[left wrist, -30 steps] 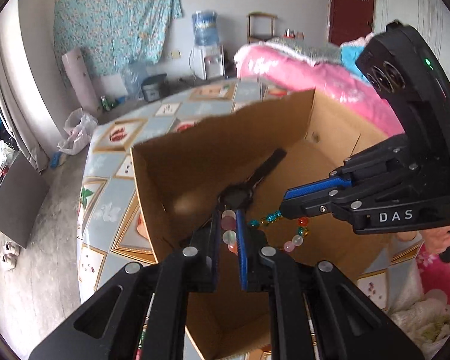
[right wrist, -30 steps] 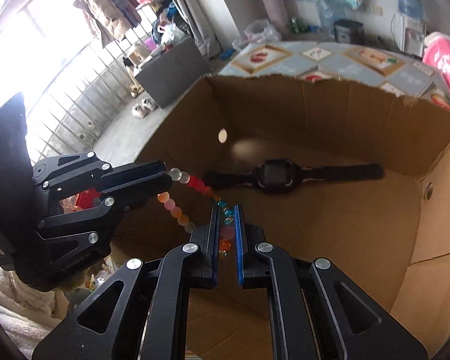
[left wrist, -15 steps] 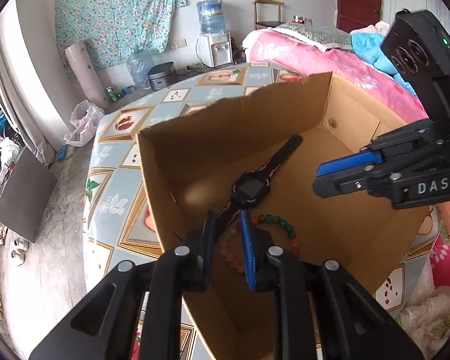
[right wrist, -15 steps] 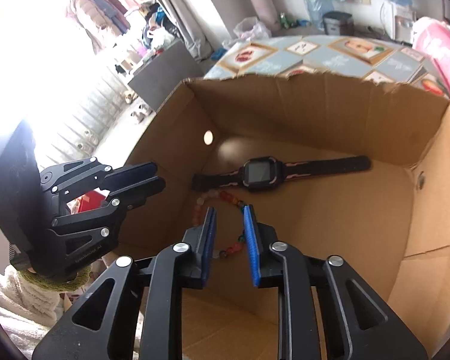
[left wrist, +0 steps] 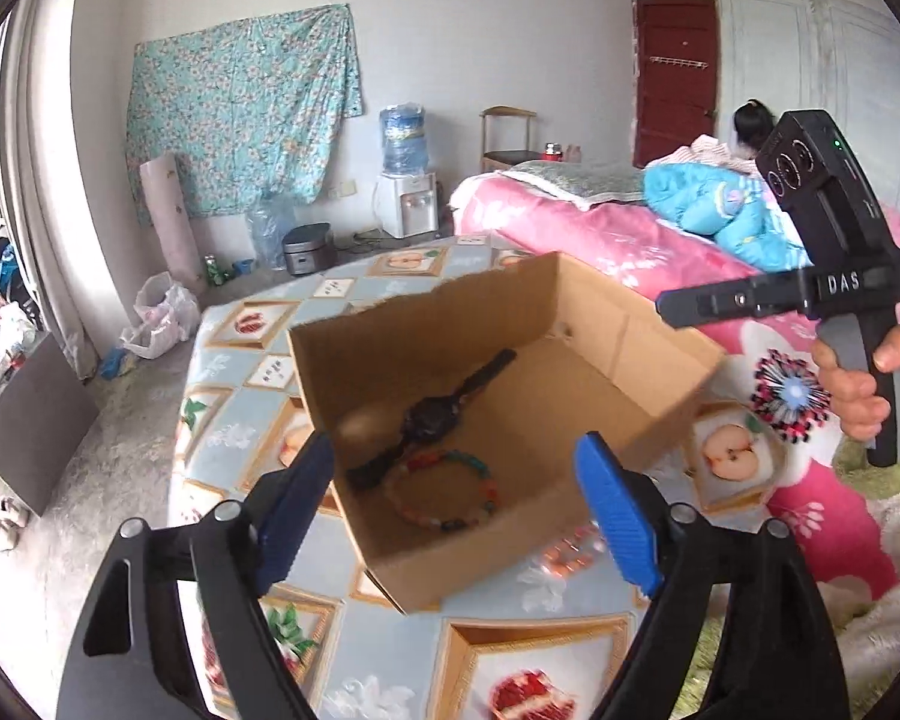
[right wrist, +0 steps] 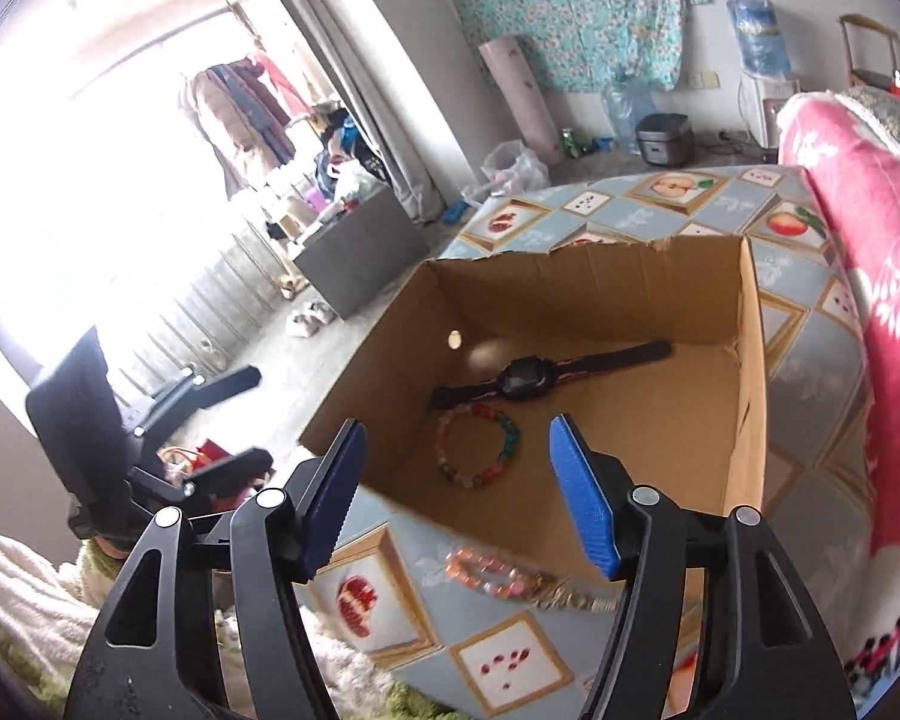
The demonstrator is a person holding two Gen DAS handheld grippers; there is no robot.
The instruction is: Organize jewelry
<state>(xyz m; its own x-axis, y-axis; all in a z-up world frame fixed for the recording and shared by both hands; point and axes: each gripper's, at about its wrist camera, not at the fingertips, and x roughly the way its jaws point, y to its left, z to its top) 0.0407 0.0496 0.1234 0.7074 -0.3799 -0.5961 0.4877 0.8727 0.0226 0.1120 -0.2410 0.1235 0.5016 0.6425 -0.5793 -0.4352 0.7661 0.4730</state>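
Pink bracelet next: it lies on the tabletop just outside the box's near wall.

Both tongs are empty, jaws opening: left tongs (left wrist: 456,510) and right tongs (right wrist: 453,492) hang above that near wall. The pink bead bracelet (right wrist: 486,573), stretched left to right, sits below the right tongs, likely the nearer pair. Farther in, the coloured bead bracelet (right wrist: 479,445) and black watch (right wrist: 525,377) rest on the cardboard box (right wrist: 750,420) floor. The fruit-patterned tabletop (right wrist: 678,192) carries the box; beyond are a pink bed (left wrist: 600,234) and a water dispenser (left wrist: 405,180).
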